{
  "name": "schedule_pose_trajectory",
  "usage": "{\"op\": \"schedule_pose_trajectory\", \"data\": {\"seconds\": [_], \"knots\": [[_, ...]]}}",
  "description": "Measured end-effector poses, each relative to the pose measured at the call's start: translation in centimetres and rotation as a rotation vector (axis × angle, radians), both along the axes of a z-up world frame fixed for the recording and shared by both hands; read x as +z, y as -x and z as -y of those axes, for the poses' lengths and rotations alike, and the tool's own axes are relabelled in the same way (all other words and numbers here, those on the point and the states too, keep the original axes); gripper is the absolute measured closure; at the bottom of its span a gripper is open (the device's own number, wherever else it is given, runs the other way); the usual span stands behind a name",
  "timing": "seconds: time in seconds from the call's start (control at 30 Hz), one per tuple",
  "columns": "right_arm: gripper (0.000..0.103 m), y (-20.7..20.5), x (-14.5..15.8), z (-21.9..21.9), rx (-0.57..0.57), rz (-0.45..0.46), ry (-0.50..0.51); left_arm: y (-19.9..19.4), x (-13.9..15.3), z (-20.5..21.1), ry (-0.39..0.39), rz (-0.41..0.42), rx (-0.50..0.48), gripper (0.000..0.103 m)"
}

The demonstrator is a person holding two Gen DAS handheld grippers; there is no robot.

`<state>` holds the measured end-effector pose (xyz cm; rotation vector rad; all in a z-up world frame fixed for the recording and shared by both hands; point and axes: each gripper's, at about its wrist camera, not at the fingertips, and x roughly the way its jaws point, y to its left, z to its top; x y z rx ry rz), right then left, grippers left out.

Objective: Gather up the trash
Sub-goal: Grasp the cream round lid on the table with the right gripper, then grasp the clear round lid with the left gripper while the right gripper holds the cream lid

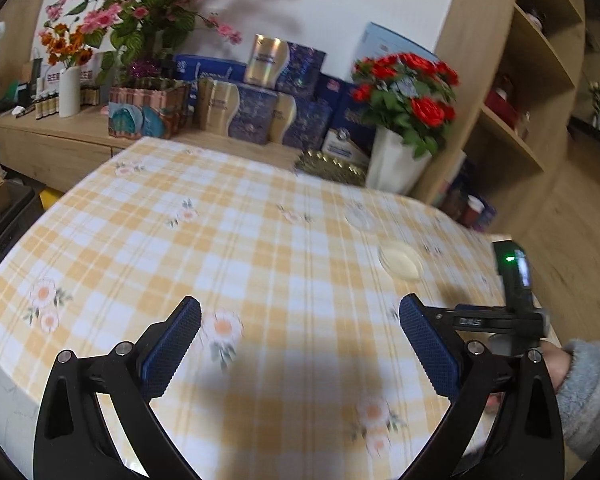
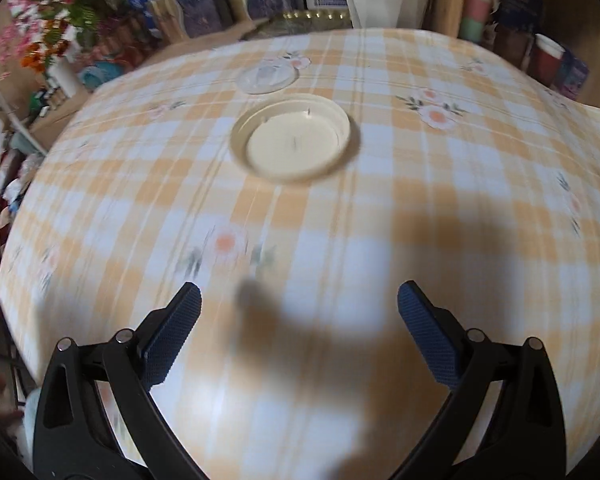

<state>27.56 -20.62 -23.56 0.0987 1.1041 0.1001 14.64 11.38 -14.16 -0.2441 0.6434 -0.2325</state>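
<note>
Cream plastic lid (image 2: 291, 139) on a yellow-checked tablecloth (image 2: 440, 216), both grippers held above the cloth.

The lid is seen lying rim-up, well ahead of the right gripper (image 2: 299, 322), whose jaws are spread wide with nothing between them. A clear round lid (image 2: 267, 75) is seen just beyond it. The left gripper (image 1: 300, 334) is likewise held wide open and empty; in its view the cream lid (image 1: 400, 261) lies ahead to the right.
</note>
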Motion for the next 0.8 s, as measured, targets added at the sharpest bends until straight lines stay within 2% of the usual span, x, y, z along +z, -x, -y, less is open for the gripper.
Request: {"op": "schedule_pose_trajectory", "data": {"seconds": [0.1,0.23,0.33,0.43,0.47,0.5,0.6,0.7,0.8], "knots": [[0.006,-2.8,-0.5,-0.7,-0.017,-0.005,0.028,-1.7,-0.1,-0.3,-0.015,0.016,0.021,0.006],[0.005,-6.0,-0.9,-2.0,-0.014,0.005,0.097,-3.5,-0.7,-0.6,-0.006,-0.005,0.032,0.006],[0.005,-7.2,-1.0,-2.2,0.005,0.024,0.105,-4.8,-1.3,-0.4,-0.004,-0.024,0.026,0.006],[0.007,-7.5,-0.9,-2.4,0.049,0.046,0.105,-6.0,-1.9,0.1,-0.013,-0.049,0.016,0.006],[0.015,-7.5,-0.7,-2.5,0.07,0.065,0.105,-6.6,-2.2,0.4,-0.014,-0.059,0.005,0.006],[0.017,-7.4,-0.6,-2.5,0.084,0.077,0.114,-7.0,-2.3,0.7,-0.016,-0.064,-0.002,0.006],[0.018,-6.7,-0.2,-1.7,0.093,0.122,0.077,-8.5,-2.7,2.3,-0.071,-0.073,-0.027,0.006],[0.018,-5.0,0.9,0.8,0.035,0.217,0.035,-10.4,-3.1,4.6,-0.12,-0.094,-0.077,0.006],[0.018,-2.8,1.9,4.7,-0.106,0.314,-0.016,-12.9,-3.4,7.5,-0.134,-0.104,-0.149,0.006]]}}
